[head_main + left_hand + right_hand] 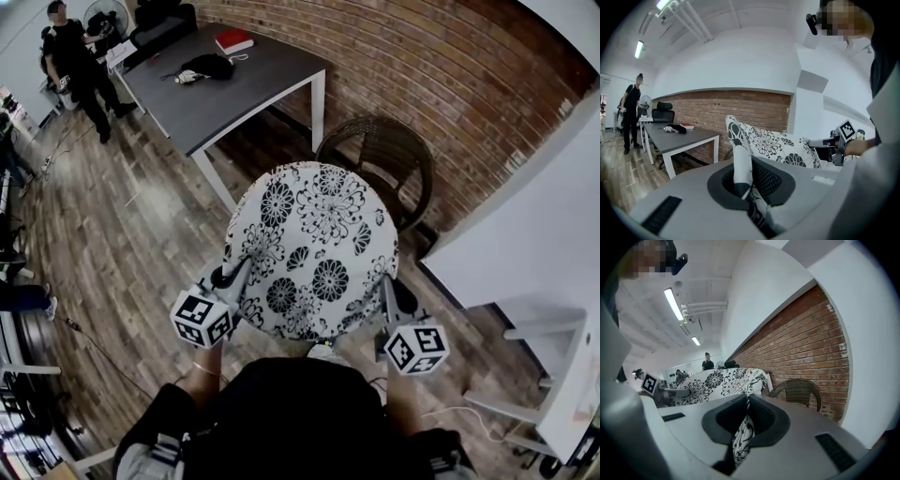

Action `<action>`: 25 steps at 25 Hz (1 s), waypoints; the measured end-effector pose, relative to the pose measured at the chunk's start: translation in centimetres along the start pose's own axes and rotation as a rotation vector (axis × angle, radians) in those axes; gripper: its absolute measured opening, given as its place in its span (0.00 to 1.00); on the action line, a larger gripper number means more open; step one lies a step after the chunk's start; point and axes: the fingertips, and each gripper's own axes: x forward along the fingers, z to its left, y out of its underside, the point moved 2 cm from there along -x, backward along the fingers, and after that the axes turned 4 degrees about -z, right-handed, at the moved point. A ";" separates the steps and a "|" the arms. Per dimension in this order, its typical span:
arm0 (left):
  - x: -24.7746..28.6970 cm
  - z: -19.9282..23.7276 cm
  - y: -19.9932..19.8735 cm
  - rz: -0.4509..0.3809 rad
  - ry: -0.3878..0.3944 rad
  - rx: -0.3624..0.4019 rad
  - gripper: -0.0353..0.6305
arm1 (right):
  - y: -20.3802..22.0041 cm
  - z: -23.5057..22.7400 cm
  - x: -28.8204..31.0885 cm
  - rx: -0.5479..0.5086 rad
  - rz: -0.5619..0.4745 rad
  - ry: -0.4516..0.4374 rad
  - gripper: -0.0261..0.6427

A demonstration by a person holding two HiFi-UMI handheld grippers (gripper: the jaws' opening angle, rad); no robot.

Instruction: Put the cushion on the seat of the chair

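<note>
Now, cushion [314,248]: aloft, just before the chair [384,155], off its seat.
Left gripper [228,279]: fingers [766,180] clamp cushion's edge.
Right gripper [392,292]: likewise.
Remaining: lowering onto seat.

**Colours and patterns, one pass**

White ground, black flower print on the cushion [314,248] (blooms large and small). Dark brown weave on the wicker chair [394,142]. Grey top, white legs on the table [234,89]; red on the book [233,40]. Red-brown brick on the wall [450,84]. Grey-brown planks for the floor [122,244].
</note>
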 end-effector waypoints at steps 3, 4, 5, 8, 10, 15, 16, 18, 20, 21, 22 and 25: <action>-1.3 0.3 0.3 -0.032 -0.002 0.009 0.07 | 0.0 1.4 -0.2 -0.023 -0.026 -0.010 0.06; -1.3 0.3 0.3 -0.033 0.000 0.010 0.07 | -0.1 1.6 -0.2 -0.025 -0.028 -0.011 0.06; -1.1 0.2 0.1 -0.029 0.004 0.011 0.07 | -0.3 1.5 -0.2 -0.022 -0.028 -0.007 0.06; 0.4 -0.2 -0.3 -0.004 0.023 0.021 0.07 | -0.8 0.4 -0.2 -0.011 -0.025 0.014 0.06; 1.2 -0.2 -0.5 -0.006 0.032 0.028 0.07 | -1.2 -0.2 -0.1 -0.012 -0.029 0.023 0.06; 1.5 -0.1 0.1 -0.014 0.048 0.019 0.07 | -0.8 -0.2 -0.2 -0.020 -0.034 0.037 0.06; 1.6 -0.1 0.2 -0.009 0.051 0.019 0.07 | -0.8 -0.2 -0.2 -0.018 -0.034 0.039 0.06; 1.9 0.0 0.3 -0.002 0.056 0.022 0.07 | -0.6 -0.3 -0.2 -0.015 -0.030 0.043 0.06; 2.1 0.3 0.3 -0.002 0.060 0.024 0.07 | -0.4 -0.4 -0.2 -0.014 -0.026 0.049 0.06; 2.3 0.4 0.3 -0.003 0.063 0.023 0.07 | -0.3 -0.4 -0.2 -0.013 -0.027 0.054 0.06; 2.4 0.6 0.4 -0.004 0.066 0.021 0.07 | -0.2 -0.5 -0.2 -0.011 -0.028 0.059 0.06; 2.9 0.8 0.6 -0.002 0.079 0.014 0.07 | 0.2 -0.5 -0.1 -0.007 -0.028 0.074 0.06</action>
